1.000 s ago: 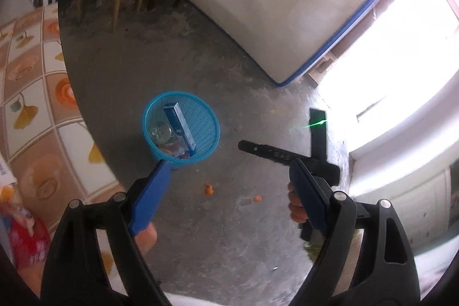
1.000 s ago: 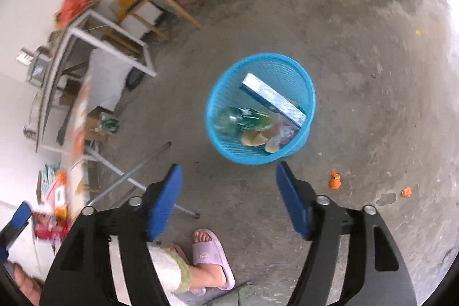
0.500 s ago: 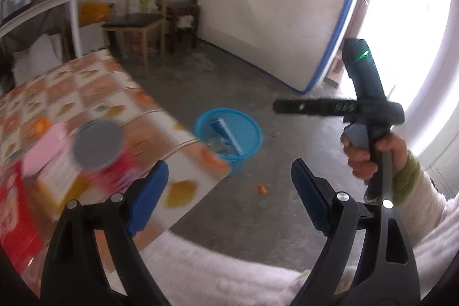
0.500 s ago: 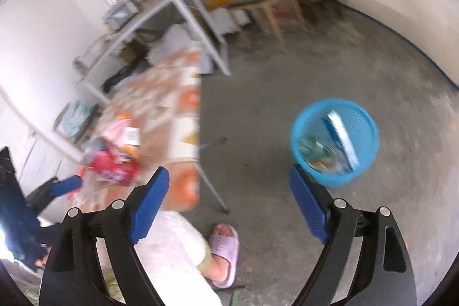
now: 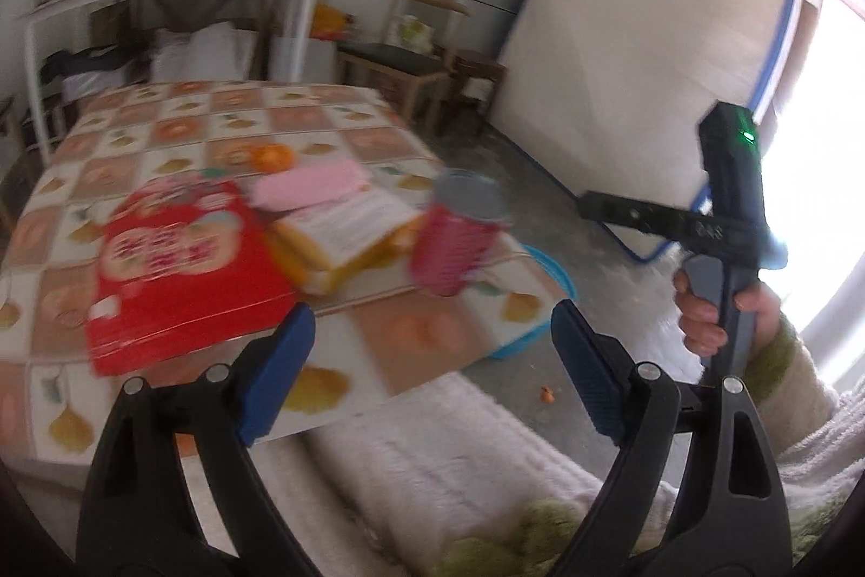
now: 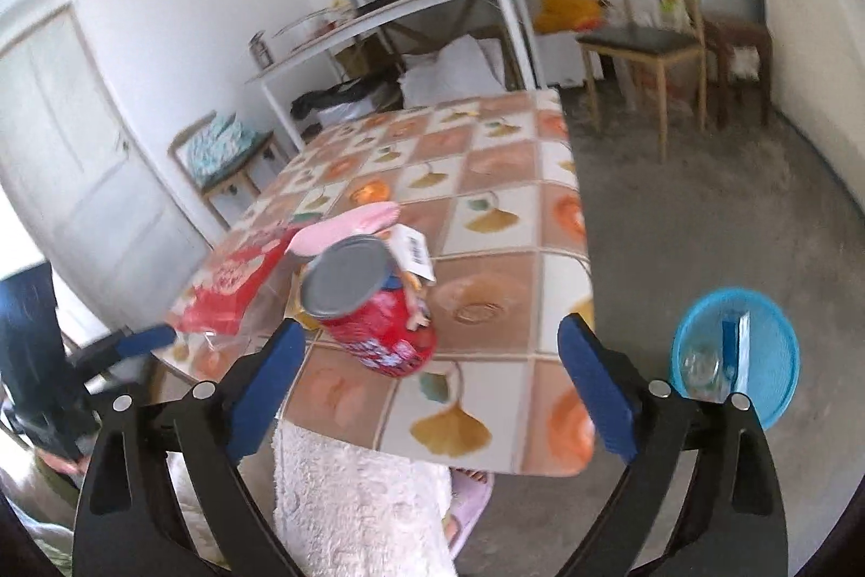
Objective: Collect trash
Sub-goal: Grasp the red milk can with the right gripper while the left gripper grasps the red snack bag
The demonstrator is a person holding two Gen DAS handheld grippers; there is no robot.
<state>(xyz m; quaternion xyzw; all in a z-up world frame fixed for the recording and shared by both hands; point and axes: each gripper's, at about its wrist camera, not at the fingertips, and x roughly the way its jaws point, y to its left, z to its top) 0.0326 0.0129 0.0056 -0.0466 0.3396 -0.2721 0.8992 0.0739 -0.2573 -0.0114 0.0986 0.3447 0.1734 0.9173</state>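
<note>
- Left wrist view: your left gripper (image 5: 430, 358) has its jaws spread wide with nothing between them. Beyond them on the table (image 5: 346, 133) stands a red can (image 5: 459, 239), with a yellow box (image 5: 340, 241) and a red packet (image 5: 178, 263) off toward the left jaw.
- Right wrist view: your right gripper (image 6: 430, 385) has just been opening, jaws wide and empty. The can sits just ahead of the left jaw; the blue basket (image 6: 778, 355) is on the floor past the right jaw.
</note>
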